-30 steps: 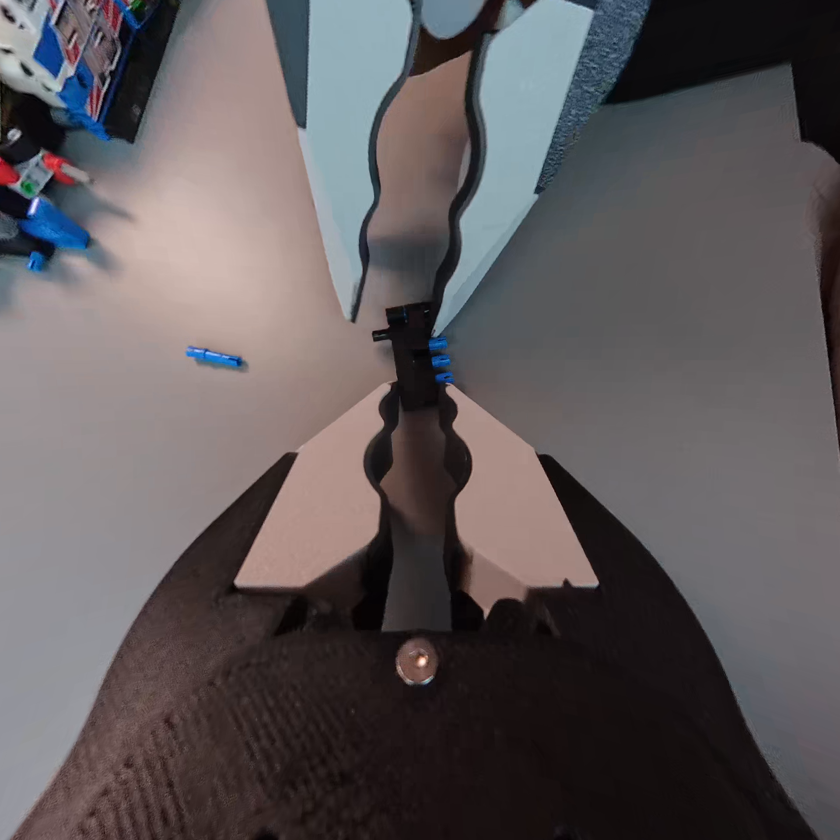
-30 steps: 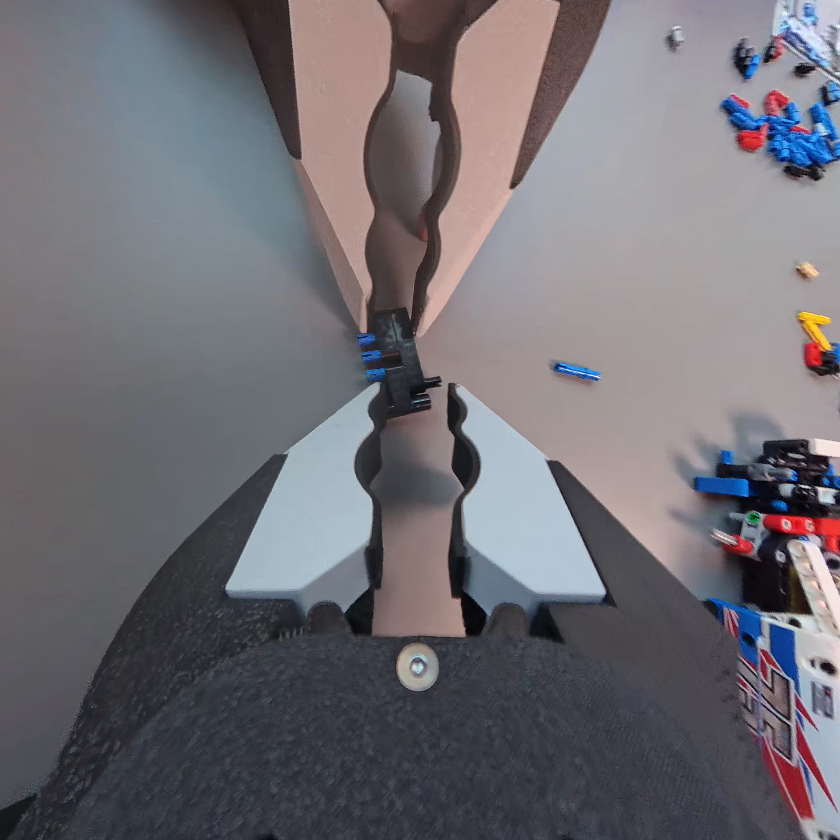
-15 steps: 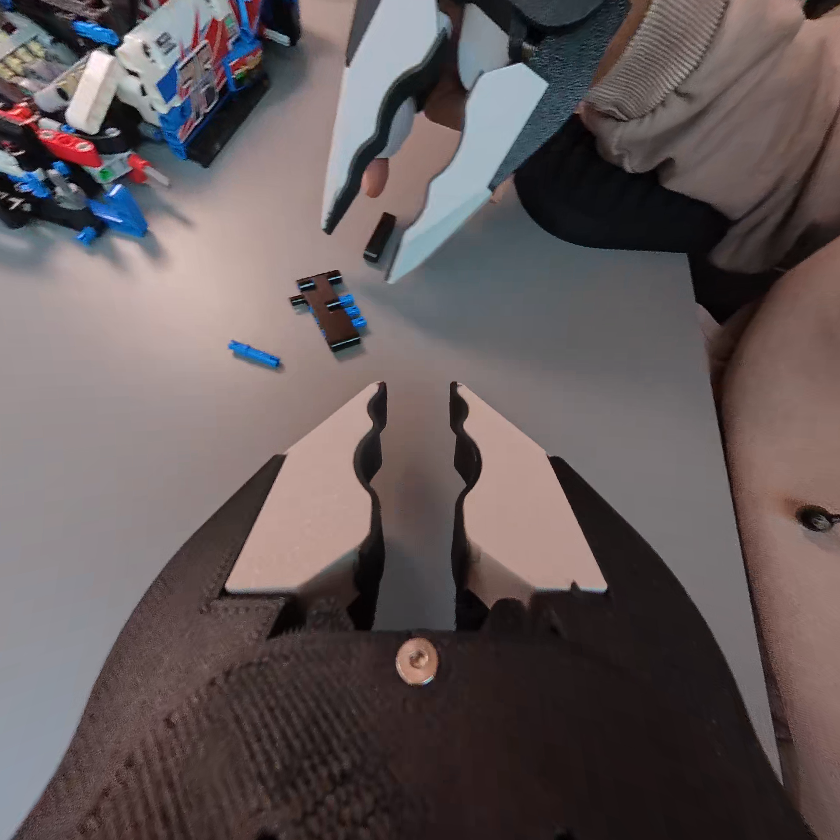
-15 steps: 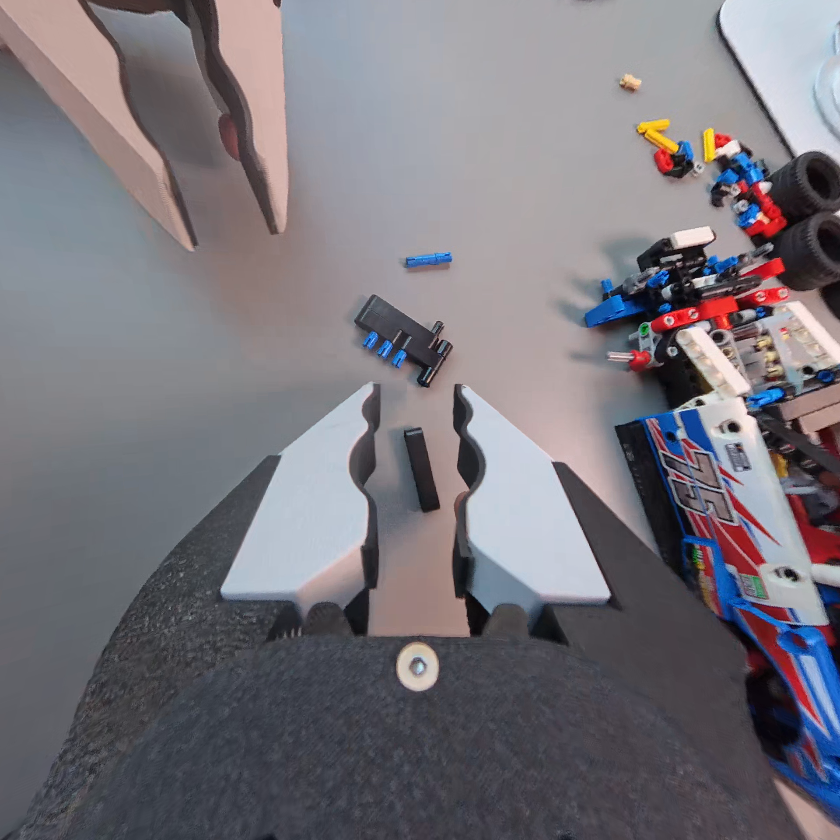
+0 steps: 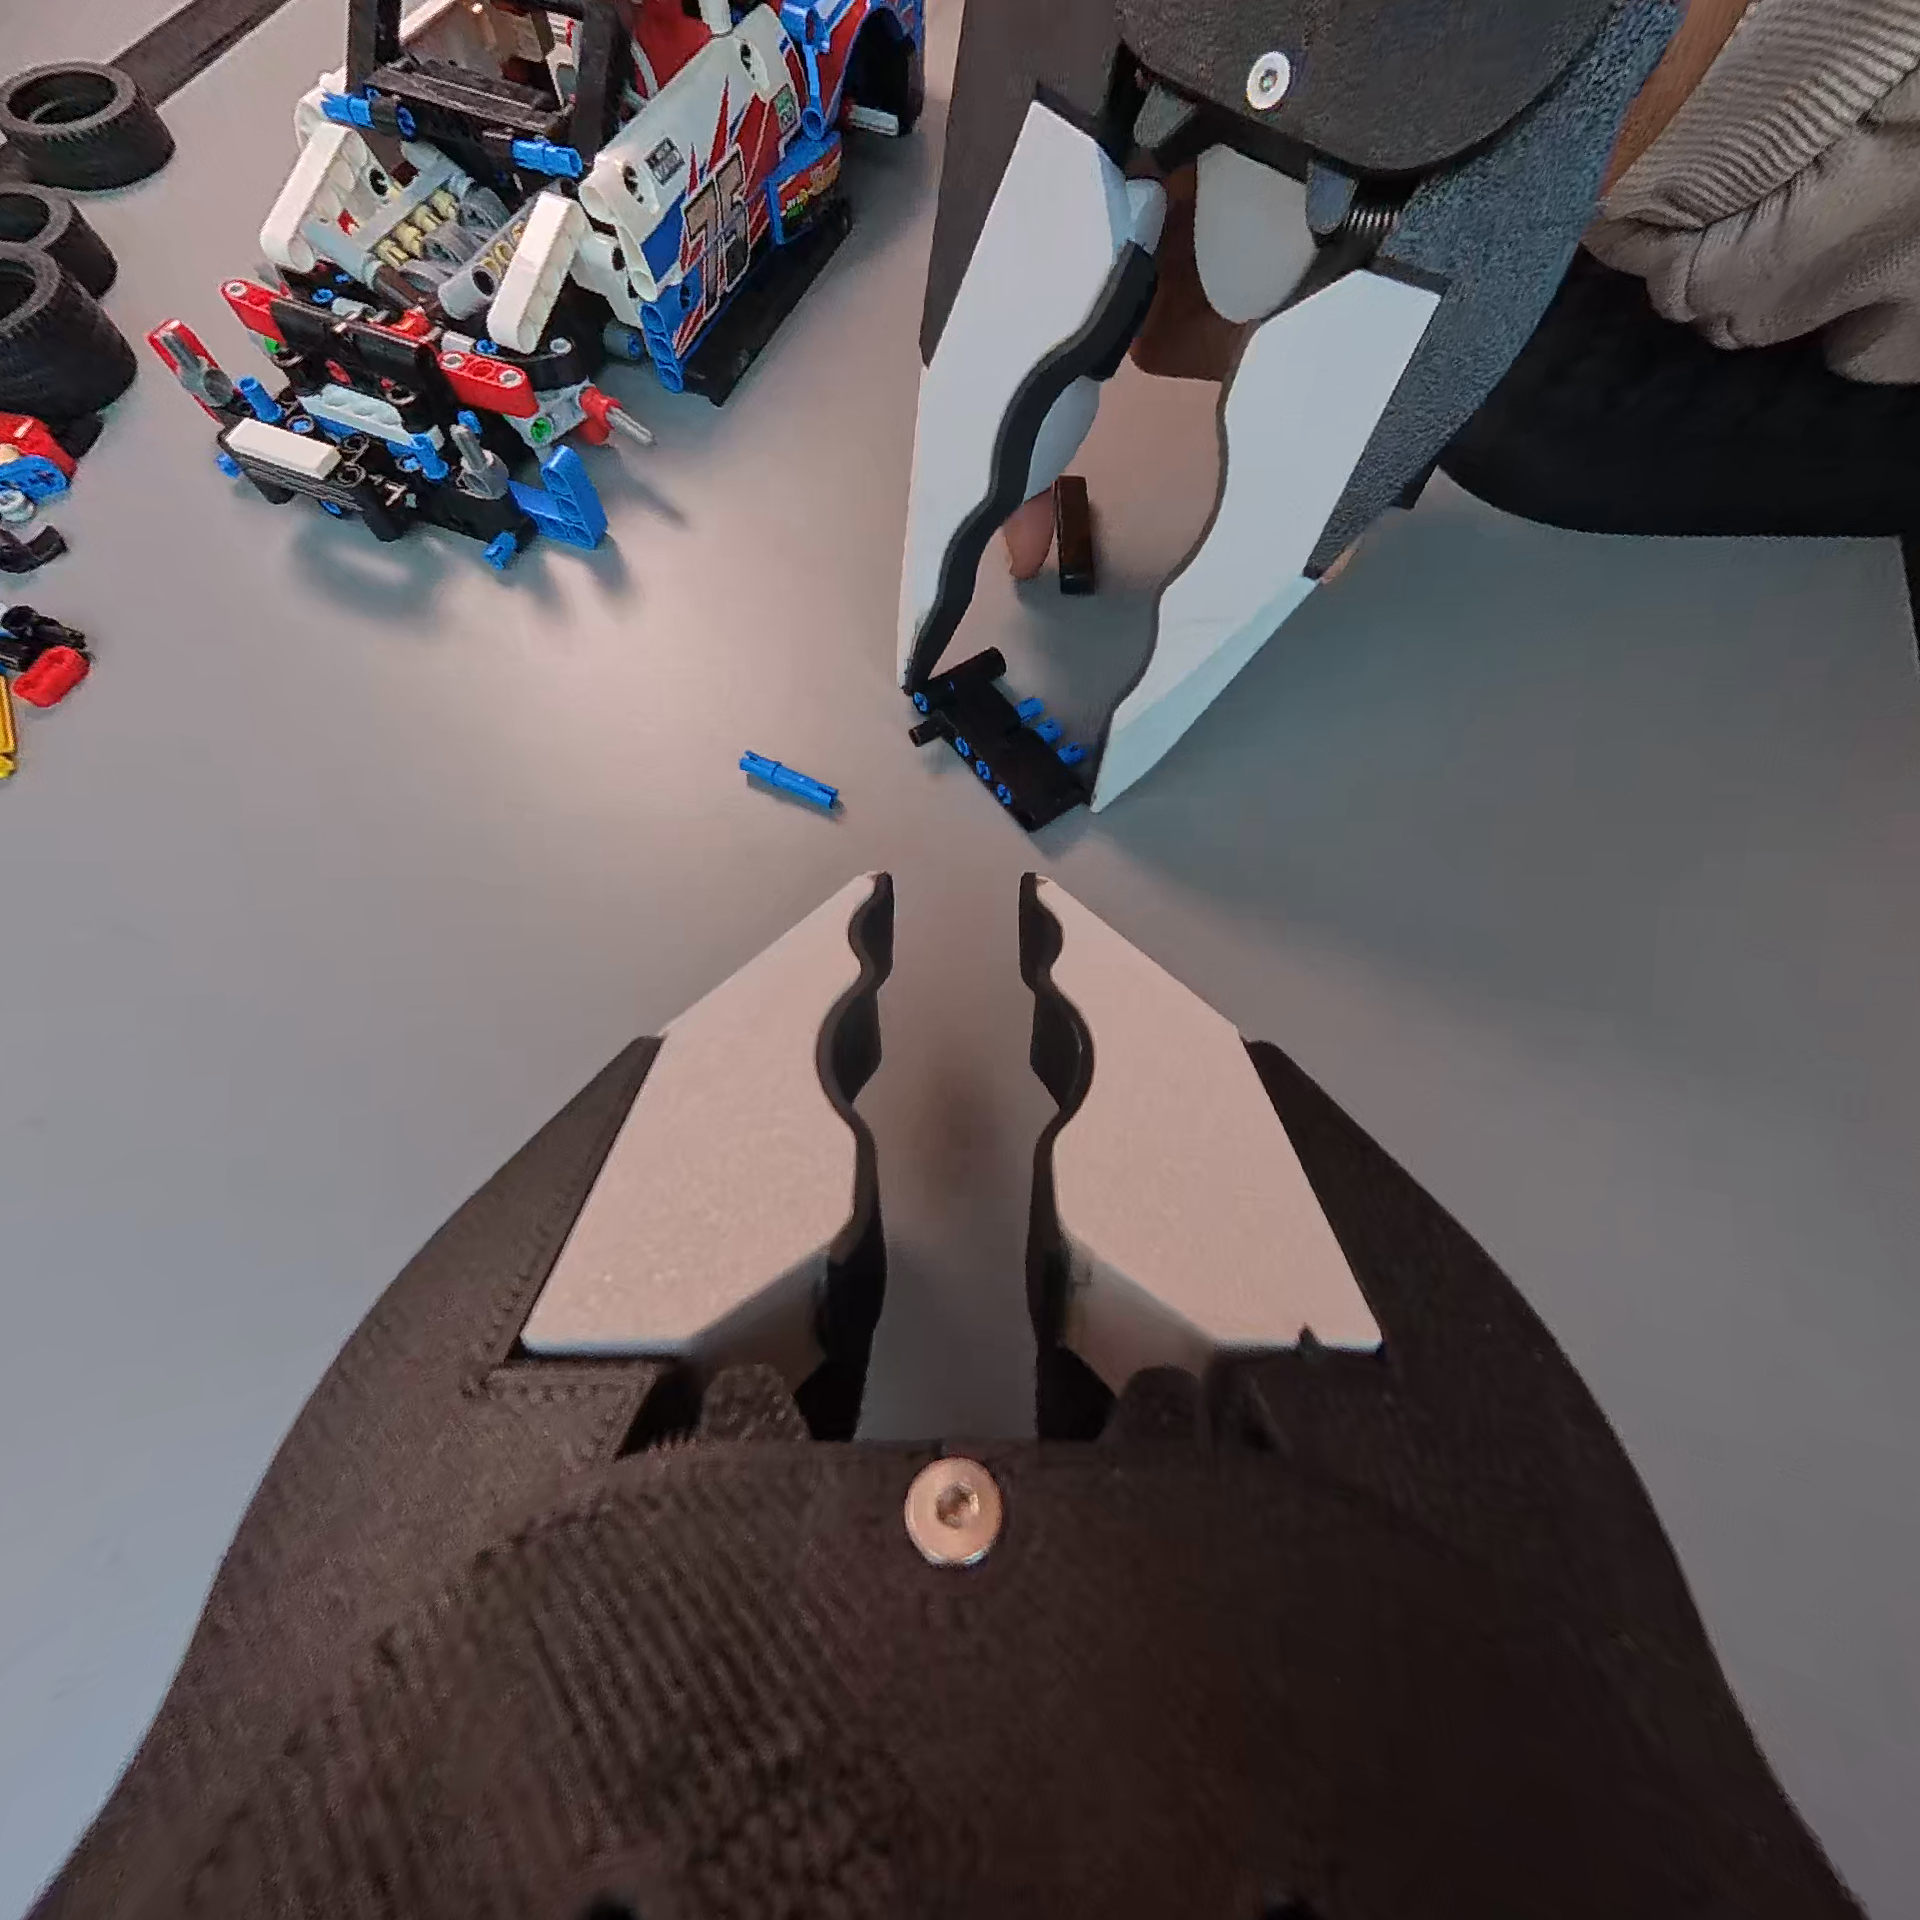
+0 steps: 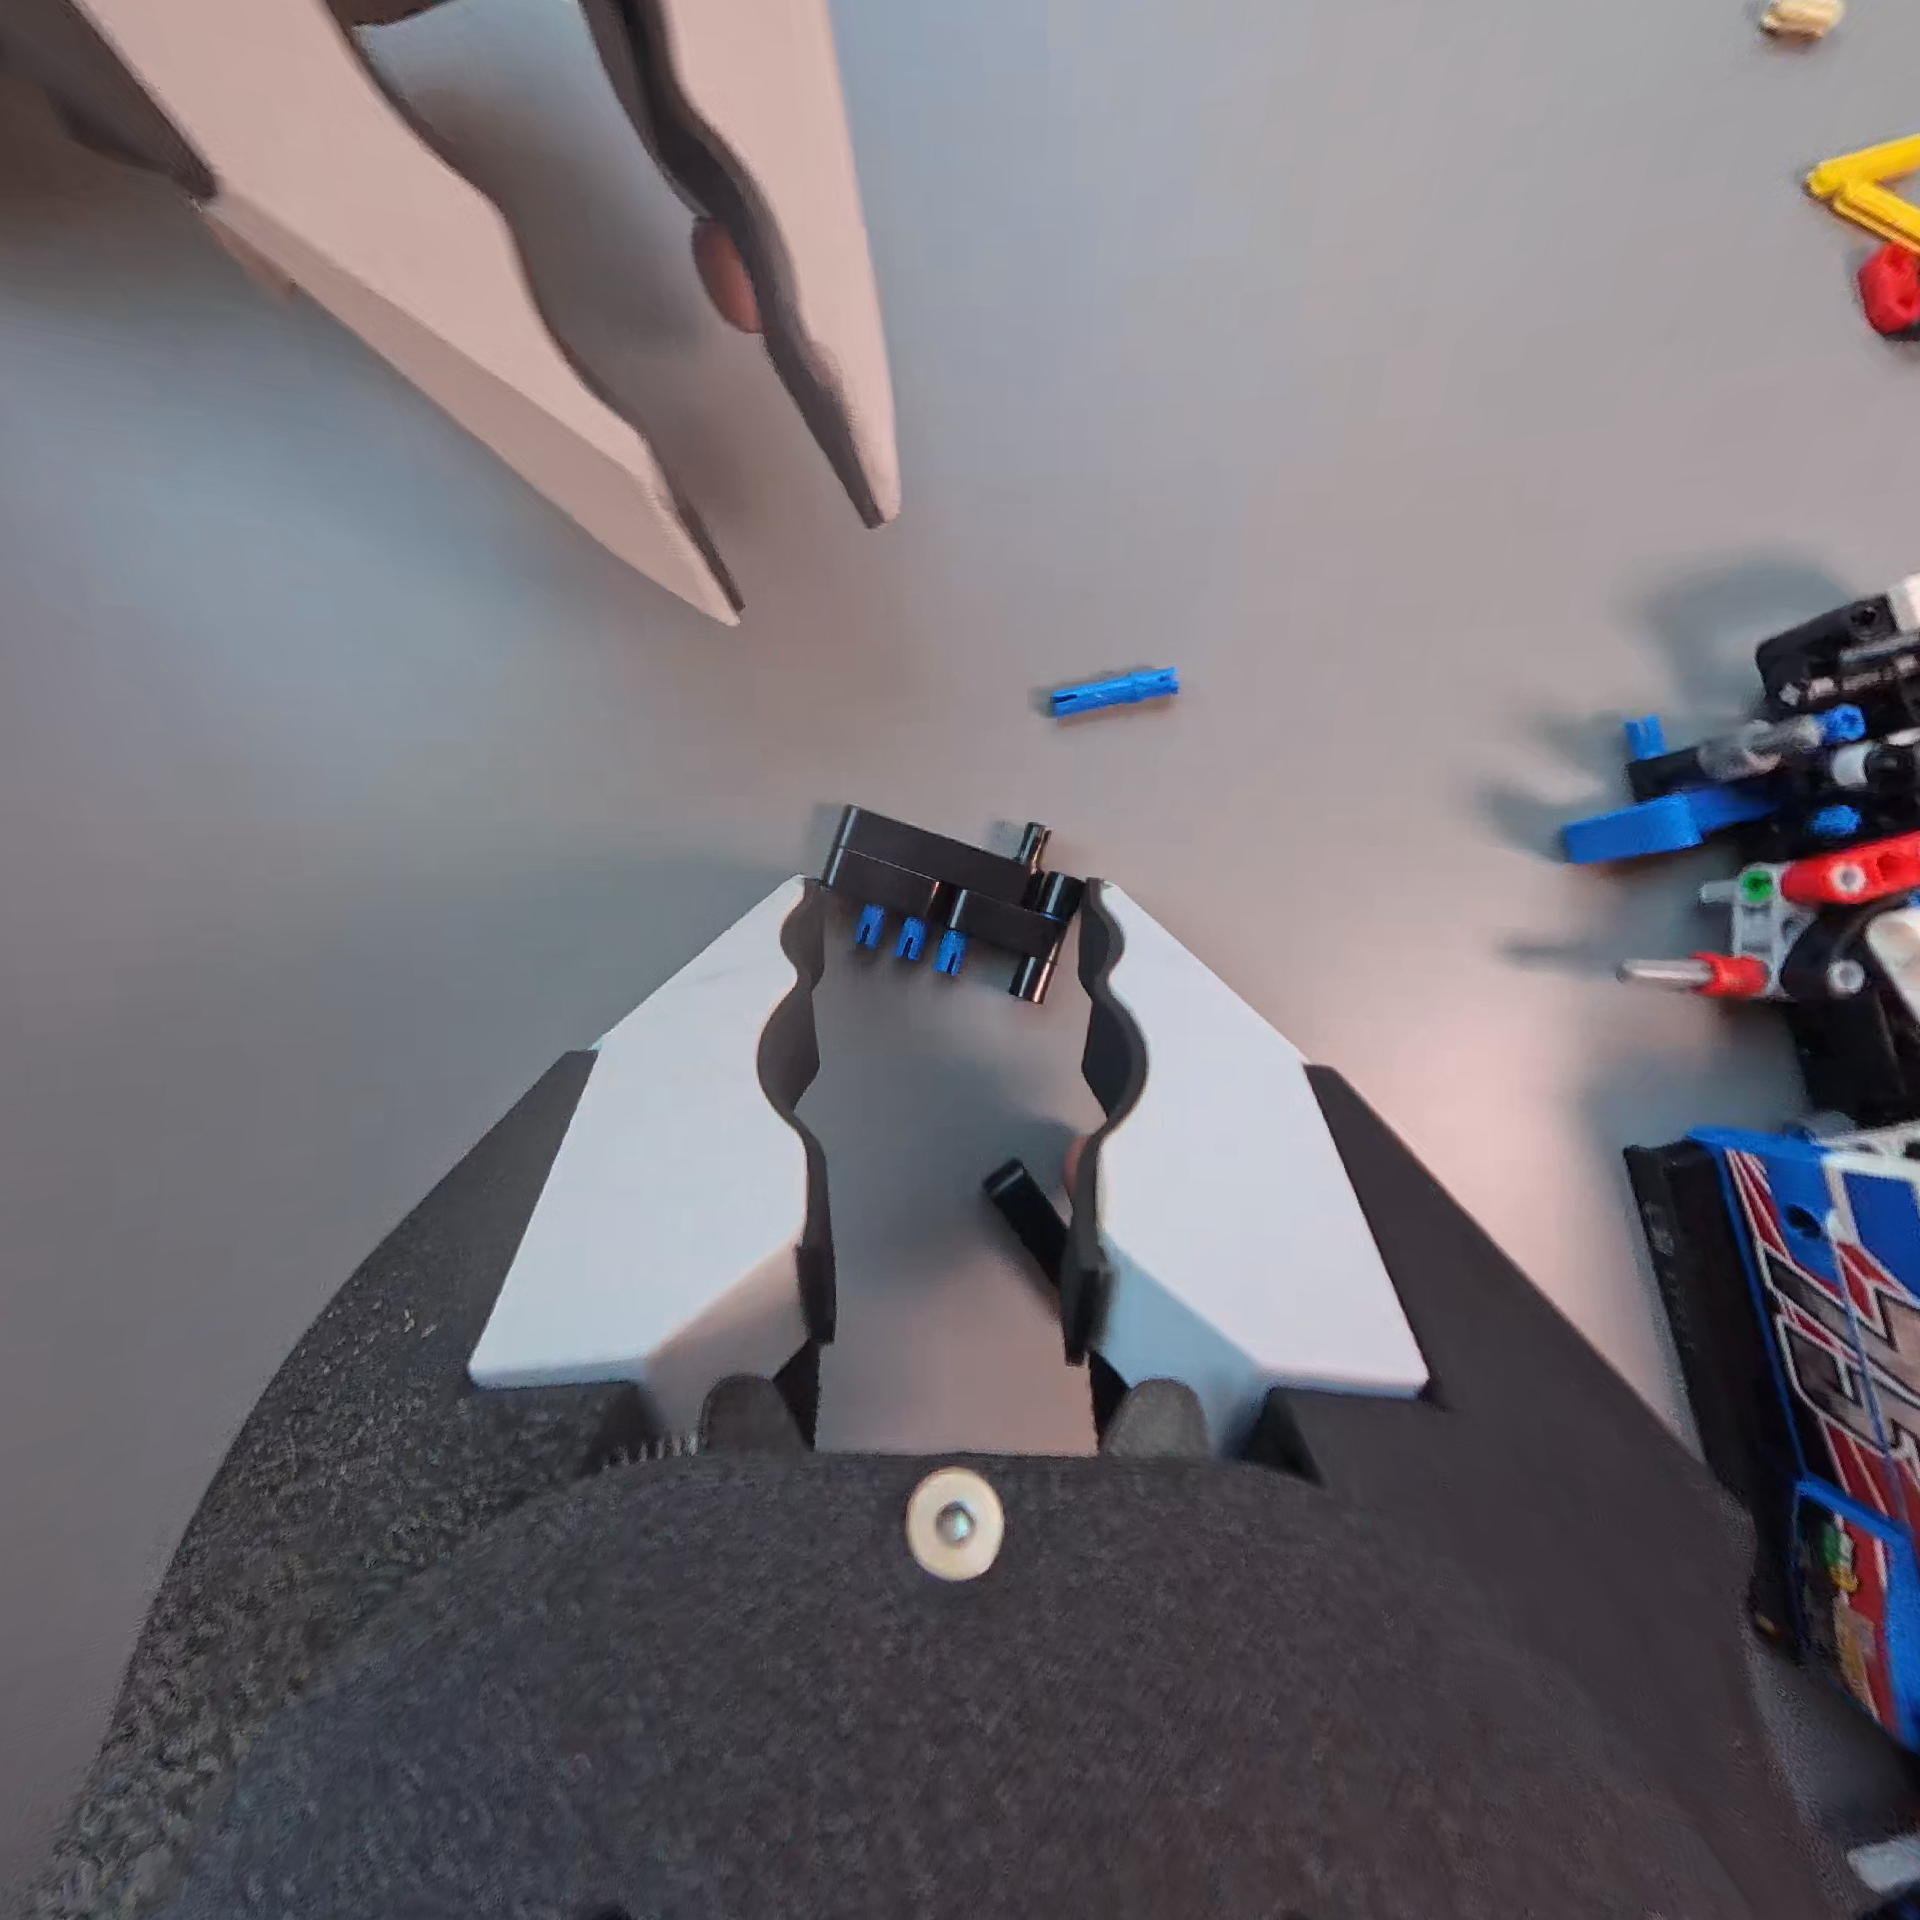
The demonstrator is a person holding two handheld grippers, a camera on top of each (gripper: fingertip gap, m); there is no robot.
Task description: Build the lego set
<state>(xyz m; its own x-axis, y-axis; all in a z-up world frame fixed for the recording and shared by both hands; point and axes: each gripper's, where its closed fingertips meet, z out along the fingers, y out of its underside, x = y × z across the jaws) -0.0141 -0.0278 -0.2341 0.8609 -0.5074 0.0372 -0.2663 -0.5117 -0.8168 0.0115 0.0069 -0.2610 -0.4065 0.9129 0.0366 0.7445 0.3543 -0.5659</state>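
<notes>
A black Lego assembly with three blue pins [image 6: 935,883] lies on the grey table; it also shows in the left wrist view [image 5: 997,740]. My right gripper [image 6: 948,888] is open wide and straddles it, one fingertip at each end, also seen in the left wrist view [image 5: 1008,743]. A short black beam [image 6: 1023,1205] lies between the right fingers, closer in. My left gripper [image 5: 956,883] is open, empty, and set back from the assembly; in the right wrist view [image 6: 800,566] it hovers beyond it. A loose blue pin [image 5: 788,779] lies to the left of the assembly.
The partly built white, blue and red Lego car [image 5: 623,208] and a black chassis section [image 5: 395,436] stand at far left. Black tyres [image 5: 73,114] and small loose parts [image 5: 42,665] lie at the left edge. A person's sleeve [image 5: 1766,208] is behind the right gripper. The grippers' ends are close to 6 cm from one another.
The assembly, held between both grippers a second ago, now lies on the table. The left gripper let go and drew back. The right gripper opened wider and came down around the assembly.
</notes>
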